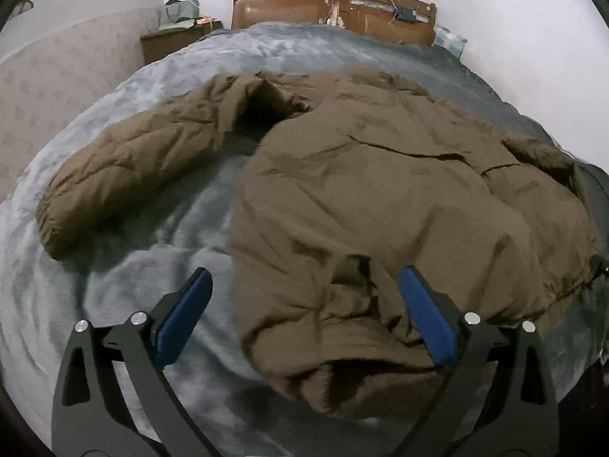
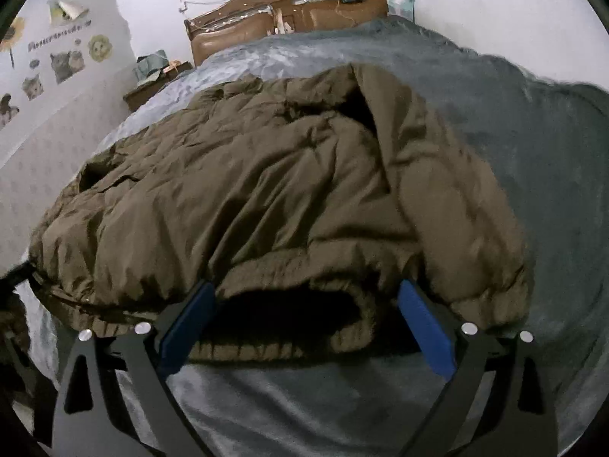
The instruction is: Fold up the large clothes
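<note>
Spreading wide at the bottom of the left wrist view, the left gripper (image 1: pixel 304 297) has its blue pads (image 1: pixel 186 318) well apart and nothing between them is pinched; the right-hand pad sits against the hem of the brown puffer jacket (image 1: pixel 380 190), the other over bare grey blanket (image 1: pixel 125 282). Over on the right wrist view, the right gripper (image 2: pixel 306 304) is just as wide, jaws parted either side of a dark opening at the jacket's (image 2: pixel 236 190) ribbed edge, with no clamping to be seen. The jacket lies across the middle of the blanket (image 2: pixel 533 152), one sleeve (image 1: pixel 125 175) thrown out toward the left of the left view. Its other sleeve is hard to make out among the folds. Up top, the wooden headboard (image 1: pixel 335 7) shows, worn and partly cut off, with a cluttered nightstand (image 1: pixel 175 38) in the upper left and cat stickers (image 2: pixel 64 64) on the wall.
</note>
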Tool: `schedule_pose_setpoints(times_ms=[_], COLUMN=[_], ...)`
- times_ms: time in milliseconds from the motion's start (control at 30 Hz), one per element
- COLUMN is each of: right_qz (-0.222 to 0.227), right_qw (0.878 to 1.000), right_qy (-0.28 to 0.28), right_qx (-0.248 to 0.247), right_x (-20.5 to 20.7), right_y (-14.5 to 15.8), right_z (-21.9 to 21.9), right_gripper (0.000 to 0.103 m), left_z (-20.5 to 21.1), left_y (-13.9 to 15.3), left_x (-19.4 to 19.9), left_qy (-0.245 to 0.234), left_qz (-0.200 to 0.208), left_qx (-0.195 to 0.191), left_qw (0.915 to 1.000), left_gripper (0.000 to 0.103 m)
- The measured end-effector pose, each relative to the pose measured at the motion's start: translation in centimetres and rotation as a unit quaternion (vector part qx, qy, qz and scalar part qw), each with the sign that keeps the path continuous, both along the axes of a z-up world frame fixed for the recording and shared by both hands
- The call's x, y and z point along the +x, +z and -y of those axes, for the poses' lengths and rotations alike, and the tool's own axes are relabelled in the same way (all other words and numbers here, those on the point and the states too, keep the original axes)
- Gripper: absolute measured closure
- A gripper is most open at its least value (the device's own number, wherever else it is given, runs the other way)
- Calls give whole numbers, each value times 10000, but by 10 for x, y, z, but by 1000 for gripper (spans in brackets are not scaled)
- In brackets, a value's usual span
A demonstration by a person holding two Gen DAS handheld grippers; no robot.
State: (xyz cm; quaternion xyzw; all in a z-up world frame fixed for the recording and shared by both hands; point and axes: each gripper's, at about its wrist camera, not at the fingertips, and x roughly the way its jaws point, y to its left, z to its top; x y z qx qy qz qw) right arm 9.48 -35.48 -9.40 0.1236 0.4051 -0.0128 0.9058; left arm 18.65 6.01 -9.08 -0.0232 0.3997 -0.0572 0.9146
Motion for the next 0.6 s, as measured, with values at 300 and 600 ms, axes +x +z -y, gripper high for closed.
schedule_pose_setpoints(times_ms=[300,600], right_qz=[-222,113], right_qw=[9988,9931], right_qy=[375,1080], right_qx=[-201,-439], right_x=[22,-9], right_y=[-11,36], right_z=[-20,-47], right_gripper=[65,90], left_z=[10,-10], left_y=[-7,49], left_x=[9,-44], left_qy=[-277,-405], left_qz=[-57,410], left_qx=[-164,146], left_qw=[9995,9982], left_gripper=[78,84])
